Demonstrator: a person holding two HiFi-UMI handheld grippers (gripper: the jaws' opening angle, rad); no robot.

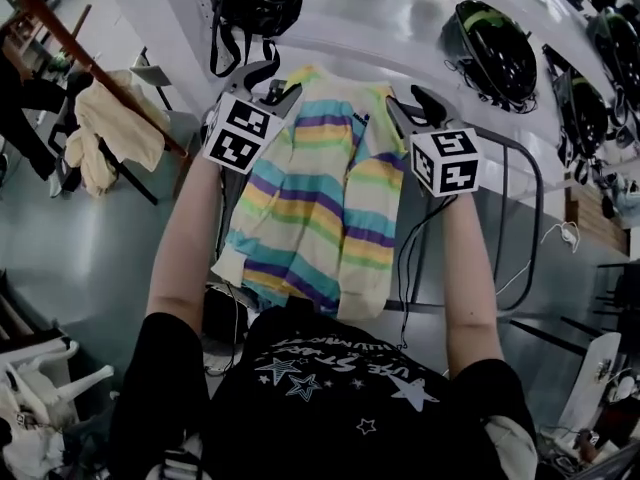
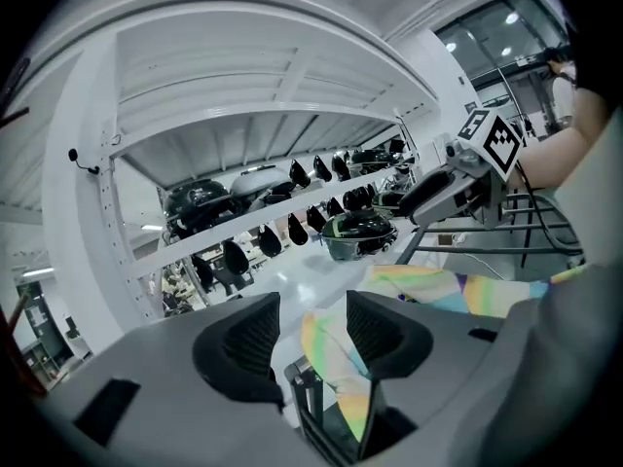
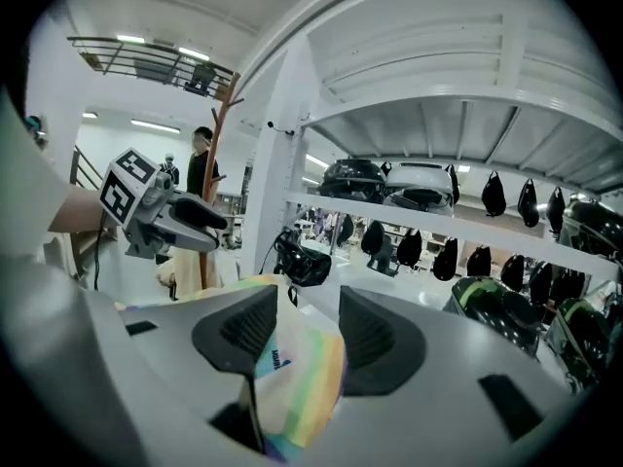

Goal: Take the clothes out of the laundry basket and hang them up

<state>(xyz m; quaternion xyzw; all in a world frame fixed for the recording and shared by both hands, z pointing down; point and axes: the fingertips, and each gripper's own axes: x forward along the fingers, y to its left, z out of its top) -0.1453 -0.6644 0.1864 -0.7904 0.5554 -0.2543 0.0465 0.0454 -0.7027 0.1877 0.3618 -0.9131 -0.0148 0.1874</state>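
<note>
**A:** Where is the shirt point(image 1: 320, 198) now?

**B:** Against the rack point(image 1: 528, 168), at its left end. It looks draped over the rack's top bar, though the cloth hides that bar, so that's my guess.

**A:** And your grippers?

**B:** Both are at the shirt's far edge. My left gripper point(image 2: 311, 311) is on the corner farther from the rack's round end and my right gripper point(image 3: 310, 309) is on the nearer one. Both are spread. A fold of striped cloth stands up in each gap, but the pads aren't pressing it, so I'm carrying nothing.

**A:** Why one on each corner?

**B:** I think it keeps the cloth stretched flat across the bar instead of bunching. With the jaws apart, the rack seems to bear the weight.

**A:** Which way does it run?

**B:** Its long axis goes from me towards the shelf. The far edge is up at the grippers and the other end hangs down by my chest. The stripes cross that axis, parallel to the line between my grippers.

**A:** Is it hung, then?

**B:** Draped, I'd say. I see no hanger.
</note>
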